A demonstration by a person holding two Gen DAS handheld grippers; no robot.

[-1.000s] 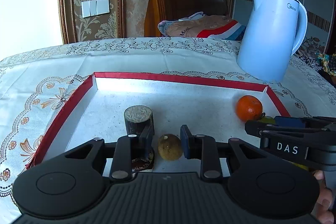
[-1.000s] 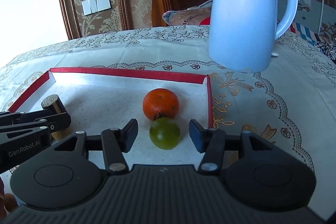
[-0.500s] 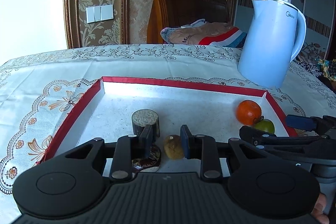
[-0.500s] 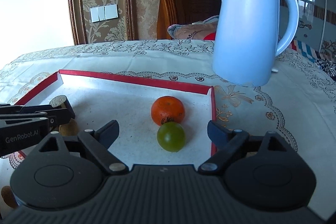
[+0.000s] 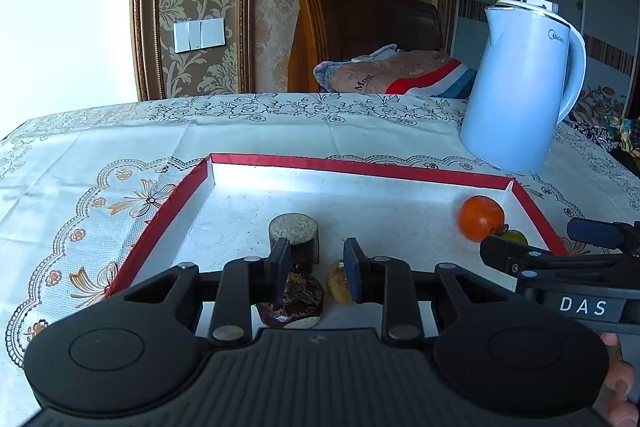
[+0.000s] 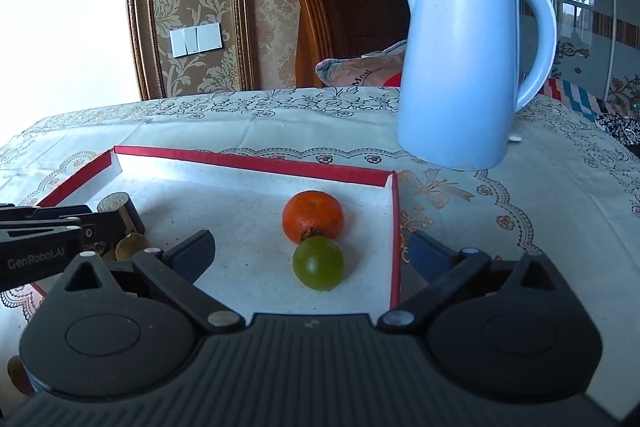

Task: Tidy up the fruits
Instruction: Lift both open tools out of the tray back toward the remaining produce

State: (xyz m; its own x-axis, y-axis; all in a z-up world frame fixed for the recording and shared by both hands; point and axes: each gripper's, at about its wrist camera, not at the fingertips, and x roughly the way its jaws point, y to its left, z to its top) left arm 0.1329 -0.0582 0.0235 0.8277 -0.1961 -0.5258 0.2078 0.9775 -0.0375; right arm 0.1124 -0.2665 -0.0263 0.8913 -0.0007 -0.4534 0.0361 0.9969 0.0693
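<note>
We find a red-rimmed tray (image 5: 168, 215) on the desk (image 5: 100, 155), with a blue kettle (image 6: 464, 67) standing beyond its far right corner. The left tongs (image 5: 314, 269) hover low over the tray's near left part, jaws parted by a moderate gap and gripping nothing. Beneath and between them lie a dark reddish fruit (image 5: 298, 301) and, just to its right, a small brown fruit (image 5: 338, 287) partly hidden behind the right finger; whether either finger touches a fruit we cannot tell. A dark cylinder (image 5: 294, 233) with a pale top stands upright just beyond the left finger. The right tongs (image 6: 310, 251) are spread wide and hold nothing; their right finger sits outside the tray's right wall. Between the fingers rests a green fruit (image 6: 318, 263), touching an orange (image 6: 312, 215) just behind it, both near the tray's right wall. In the left wrist view the green fruit (image 5: 514, 237) is largely hidden behind the right tongs (image 5: 552, 245).
</note>
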